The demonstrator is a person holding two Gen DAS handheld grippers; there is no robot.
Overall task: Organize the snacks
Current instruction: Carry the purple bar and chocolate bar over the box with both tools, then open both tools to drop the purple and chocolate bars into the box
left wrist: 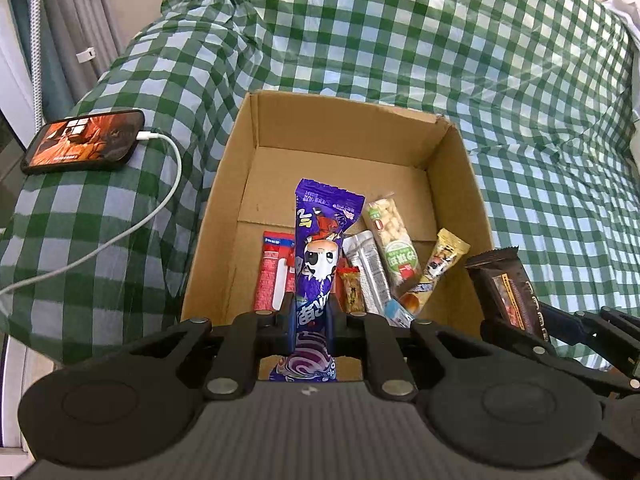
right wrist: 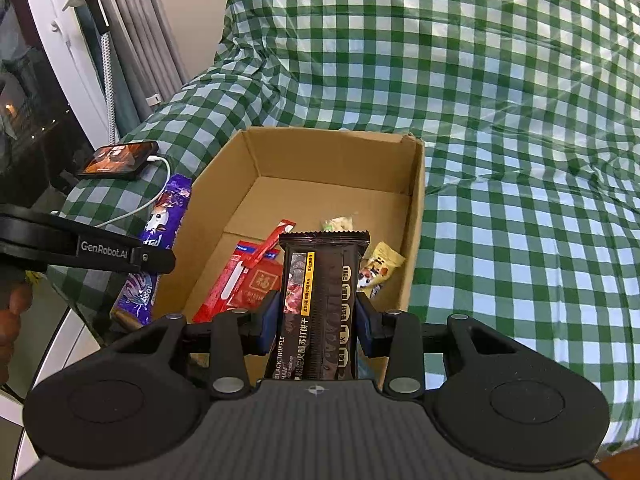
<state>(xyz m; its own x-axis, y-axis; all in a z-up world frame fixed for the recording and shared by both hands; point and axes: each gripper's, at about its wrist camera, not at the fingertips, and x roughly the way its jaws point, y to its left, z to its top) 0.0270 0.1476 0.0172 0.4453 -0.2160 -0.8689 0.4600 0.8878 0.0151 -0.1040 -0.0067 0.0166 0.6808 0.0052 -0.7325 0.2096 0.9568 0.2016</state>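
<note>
Now the left gripper [left wrist: 310, 312] clamps a purple pack [left wrist: 320, 240] over the box [left wrist: 344, 128]; at its three o'clock, the right gripper [right wrist: 316, 320] clamps a black pack [right wrist: 320, 292].

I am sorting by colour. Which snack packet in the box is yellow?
The small yellow packet with a cartoon face, lying near the cardboard box's right wall. The others are red, silver or green-labelled.

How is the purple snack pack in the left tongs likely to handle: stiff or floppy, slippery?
The purple snack pack stands straight up from the left tongs without drooping, so it is probably fairly stiff and light. Its wrapper looks glossy, so it may slide if the grip loosens. Released over the cardboard box, it would likely topple flat.
</note>
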